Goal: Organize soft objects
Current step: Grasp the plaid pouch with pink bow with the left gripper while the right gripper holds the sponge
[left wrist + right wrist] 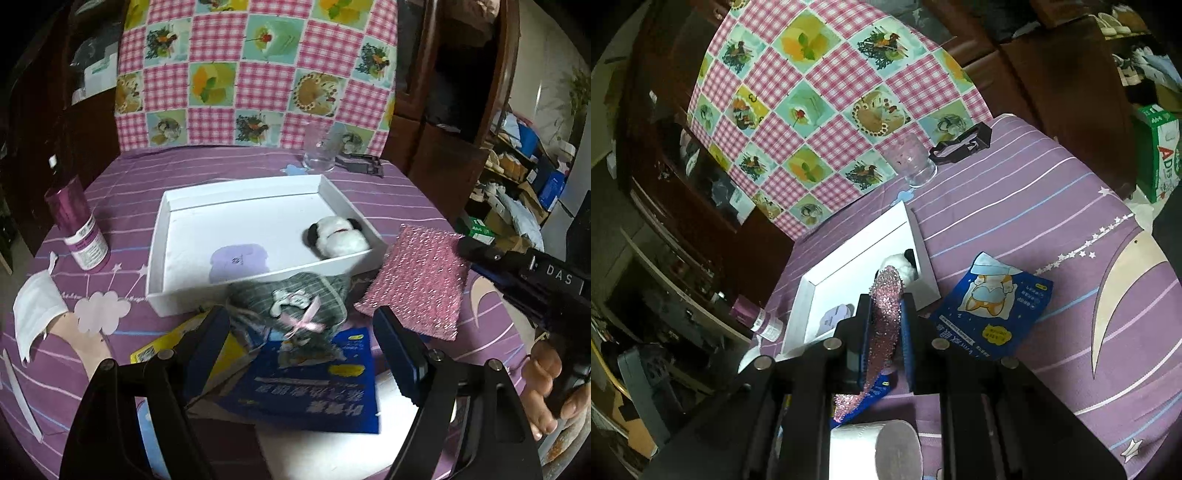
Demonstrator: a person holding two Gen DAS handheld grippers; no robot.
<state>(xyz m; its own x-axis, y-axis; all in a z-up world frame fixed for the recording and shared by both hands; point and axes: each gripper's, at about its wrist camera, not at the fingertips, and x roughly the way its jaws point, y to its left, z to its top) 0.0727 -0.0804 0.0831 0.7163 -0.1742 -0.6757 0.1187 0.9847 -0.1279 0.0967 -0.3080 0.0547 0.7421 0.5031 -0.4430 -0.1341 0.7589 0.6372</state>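
My left gripper (301, 321) is open low in the left wrist view. Just ahead of its fingertips lies a blurred grey striped soft toy (295, 299) with a pink bow, resting on a blue packet (314, 380) against the front wall of a white box (162, 236); the pads do not press on it. Inside the box are a black-and-white plush (336, 236) and a flat purple cloud-shaped piece (236, 260). My right gripper (886, 314) is shut on the edge of a pink glittery sponge (884, 295), held just right of the box (918, 236). The sponge (417, 280) and right gripper (467, 245) also show at the right.
A purple bottle (79, 229) stands left of the box, with a white mask (37, 314) nearer. A glass (321, 151) and a black clip (364, 162) sit behind the box. A paper roll (879, 450) lies under my right gripper. Another blue packet (993, 306) lies on the purple cloth.
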